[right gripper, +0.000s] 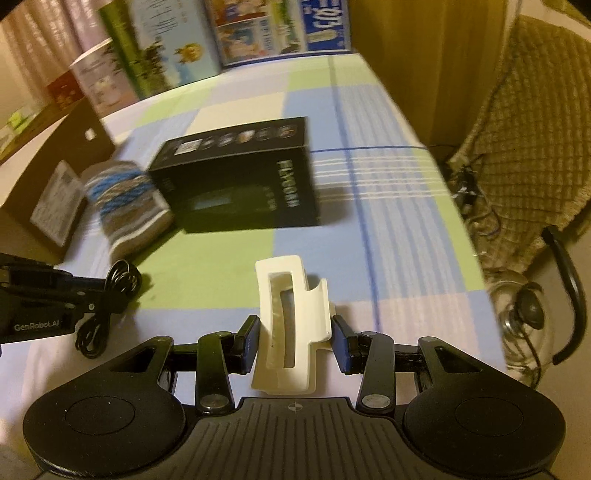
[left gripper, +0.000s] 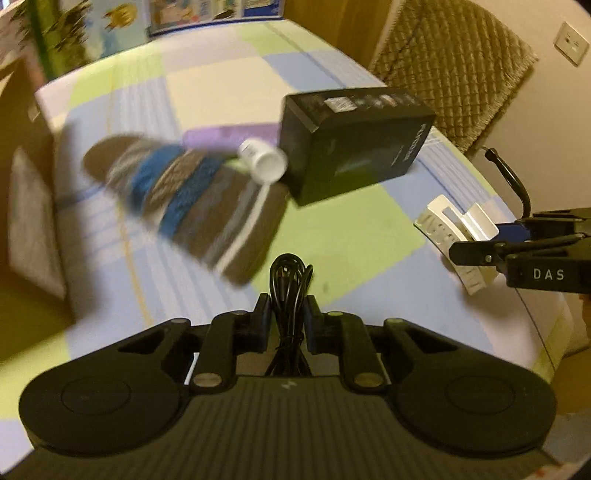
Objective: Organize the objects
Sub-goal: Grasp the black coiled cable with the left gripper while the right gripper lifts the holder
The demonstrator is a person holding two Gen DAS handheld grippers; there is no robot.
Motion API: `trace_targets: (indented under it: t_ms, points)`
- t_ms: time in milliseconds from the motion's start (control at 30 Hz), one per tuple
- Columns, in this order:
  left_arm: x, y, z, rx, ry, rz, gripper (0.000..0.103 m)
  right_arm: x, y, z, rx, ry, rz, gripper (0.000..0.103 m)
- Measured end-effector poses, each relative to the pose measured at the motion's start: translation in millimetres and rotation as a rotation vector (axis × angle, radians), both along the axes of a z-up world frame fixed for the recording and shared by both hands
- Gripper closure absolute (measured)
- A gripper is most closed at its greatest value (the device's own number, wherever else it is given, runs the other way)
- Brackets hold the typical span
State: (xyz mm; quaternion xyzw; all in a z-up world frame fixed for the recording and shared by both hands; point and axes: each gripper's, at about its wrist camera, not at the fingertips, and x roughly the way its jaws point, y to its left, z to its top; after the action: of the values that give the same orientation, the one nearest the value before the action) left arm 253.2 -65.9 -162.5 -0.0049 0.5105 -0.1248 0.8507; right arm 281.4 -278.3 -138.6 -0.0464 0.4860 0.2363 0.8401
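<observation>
Left gripper (left gripper: 287, 325) clenches coiled cable (left gripper: 290, 280), right gripper (right gripper: 295, 341) grasps hair claw (right gripper: 286, 325), both near black box (right gripper: 240, 181), apparently for sorting.

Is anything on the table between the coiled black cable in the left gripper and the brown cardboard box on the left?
Partly: the striped knitted sock lies beside the cardboard box, ahead-left of the left gripper and its cable.

Not much readable here tbh. The right gripper (left gripper: 480, 240) has "DAS" in white on its side, and the left gripper (right gripper: 122, 291) says "GenRobot.AI". The black box (right gripper: 240, 181) ahead of the right claw has white lettering, too blurry to read. Posters (right gripper: 280, 29) at the back are blurred too.
</observation>
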Motion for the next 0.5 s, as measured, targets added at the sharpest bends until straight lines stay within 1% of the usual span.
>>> trace_targets:
  t_ms: [167, 267, 400, 500]
  points:
    - [-20.4, 20.9, 2.7, 0.009, 0.024, 0.080, 0.088, -8.5, 14.3, -1.3, 0.012, 0.004, 0.091, 0.065]
    - [-29.3, 33.0, 3.7, 0.002, 0.035, 0.137, 0.088, -13.6, 23.4, -3.3, 0.017, 0.004, 0.145, 0.065]
    - [-34.2, 39.8, 1.0, 0.005, 0.054, 0.198, 0.086, -15.5, 29.6, -4.8, 0.017, -0.004, 0.172, 0.064]
    - [-34.3, 35.6, 1.2, 0.016, 0.045, 0.209, 0.086, -14.5, 31.6, -6.0, 0.014, -0.008, 0.174, 0.064]
